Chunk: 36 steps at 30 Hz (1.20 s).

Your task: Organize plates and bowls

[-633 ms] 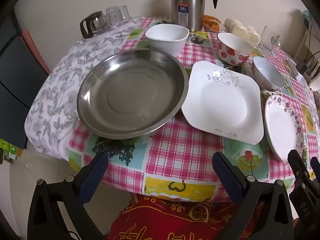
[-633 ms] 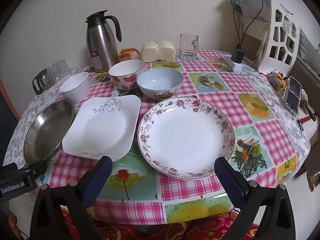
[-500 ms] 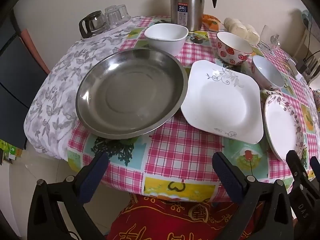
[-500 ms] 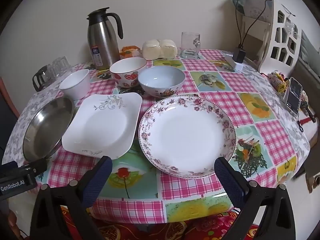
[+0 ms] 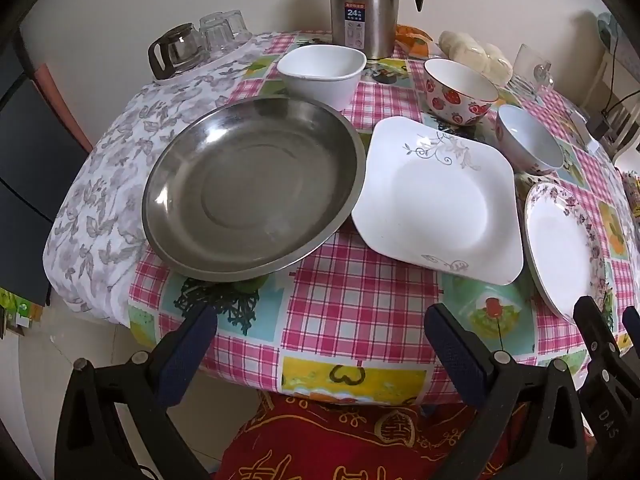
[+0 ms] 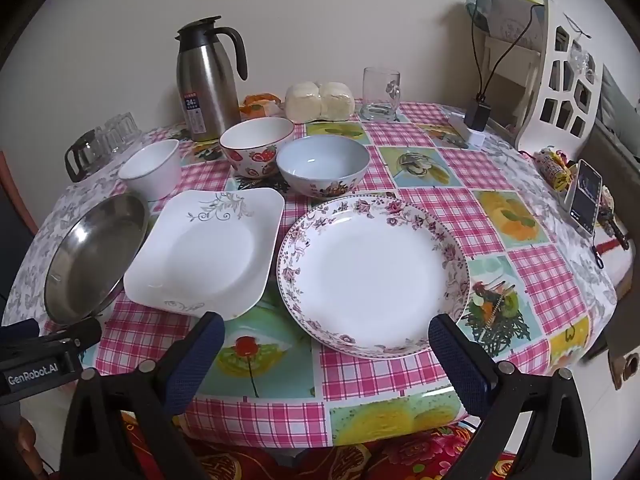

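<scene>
A steel round pan point(image 5: 252, 188) point(image 6: 94, 254) lies at the table's left. Right of it sits a white square plate point(image 5: 438, 200) point(image 6: 206, 248), then a round floral-rimmed plate point(image 5: 564, 246) point(image 6: 372, 272). Behind them stand a white square bowl point(image 5: 322, 74) point(image 6: 150, 168), a strawberry bowl point(image 5: 460, 96) point(image 6: 256, 146) and a pale blue bowl point(image 5: 528, 142) point(image 6: 322, 168). My left gripper point(image 5: 318, 344) hangs open over the table's front edge, below the pan and square plate. My right gripper point(image 6: 324, 352) is open at the front edge, below the floral plate, holding nothing.
A steel thermos jug point(image 6: 210, 84), a glass pot with tumblers point(image 5: 182, 46), wrapped buns point(image 6: 320, 100) and a glass mug point(image 6: 380, 94) stand along the back. A phone point(image 6: 584, 196) and a charger point(image 6: 476, 120) sit at the right. A red cushion point(image 5: 352, 436) lies below the table edge.
Both grippers have drawn slightly closer to the table, so the dishes sit a little lower and larger in each view. Nothing on the table has moved.
</scene>
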{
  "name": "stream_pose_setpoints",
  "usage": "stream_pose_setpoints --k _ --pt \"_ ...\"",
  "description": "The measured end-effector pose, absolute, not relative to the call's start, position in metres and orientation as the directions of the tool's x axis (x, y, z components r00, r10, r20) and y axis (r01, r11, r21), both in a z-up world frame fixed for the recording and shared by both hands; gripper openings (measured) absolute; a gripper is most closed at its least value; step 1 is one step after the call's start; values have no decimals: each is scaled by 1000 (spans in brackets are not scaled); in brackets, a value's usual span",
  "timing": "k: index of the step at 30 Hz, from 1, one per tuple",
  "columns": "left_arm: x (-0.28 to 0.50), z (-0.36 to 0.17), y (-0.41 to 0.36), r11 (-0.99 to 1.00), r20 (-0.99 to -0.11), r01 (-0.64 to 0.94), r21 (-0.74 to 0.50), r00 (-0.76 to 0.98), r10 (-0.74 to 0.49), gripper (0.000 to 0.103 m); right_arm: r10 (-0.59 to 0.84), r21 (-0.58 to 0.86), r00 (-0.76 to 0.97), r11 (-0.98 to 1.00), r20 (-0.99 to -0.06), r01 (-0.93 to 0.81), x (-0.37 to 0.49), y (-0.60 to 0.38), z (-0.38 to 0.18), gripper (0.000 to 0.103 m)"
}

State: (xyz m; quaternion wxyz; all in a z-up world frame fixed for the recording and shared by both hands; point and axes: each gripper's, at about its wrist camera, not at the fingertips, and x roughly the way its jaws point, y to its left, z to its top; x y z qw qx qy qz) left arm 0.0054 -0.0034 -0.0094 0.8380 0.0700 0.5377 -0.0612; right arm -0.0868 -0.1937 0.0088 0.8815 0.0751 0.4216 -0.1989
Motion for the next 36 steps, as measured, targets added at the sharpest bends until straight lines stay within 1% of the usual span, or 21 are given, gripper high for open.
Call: stream_pose_setpoints --k 36 --pt "5 -9 -6 982 -919 183 39 392 -36 103 -289 -38 560 909 -776 416 -87 -193 8 103"
